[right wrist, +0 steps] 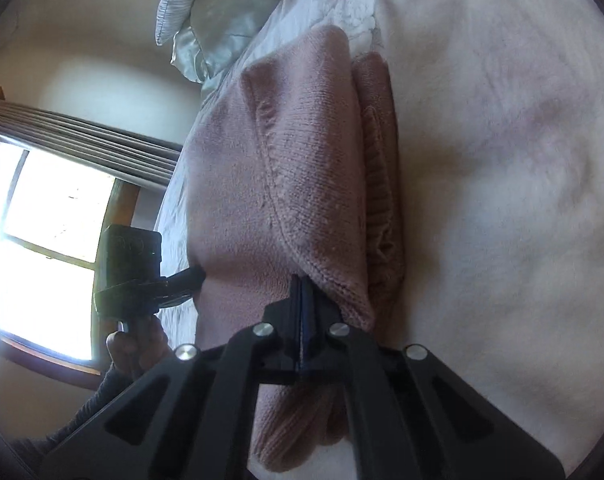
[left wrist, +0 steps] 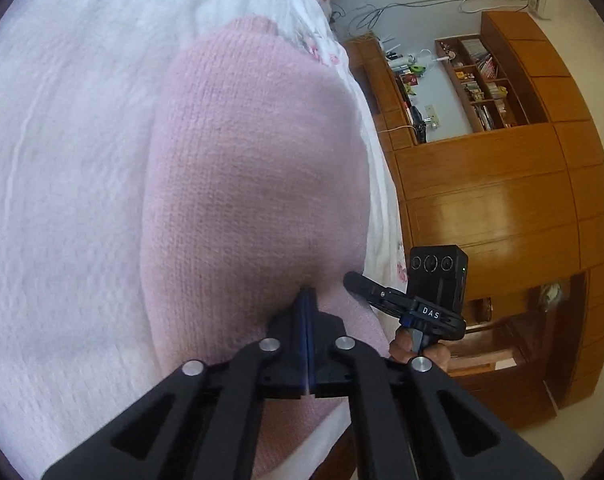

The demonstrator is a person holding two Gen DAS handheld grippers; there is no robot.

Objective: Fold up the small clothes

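Both jaws pinched on pink sweater [left wrist: 253, 168] edge | over white blanket [left wrist: 61, 160]

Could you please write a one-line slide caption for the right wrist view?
Right gripper shut on a pink knit garment over a white blanket, left gripper gripping alongside.

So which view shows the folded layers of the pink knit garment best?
The right wrist view: the pink knit garment shows a seam and stacked folded layers along its edge on the white blanket. The left wrist view shows only one smooth knit face, no layers visible.
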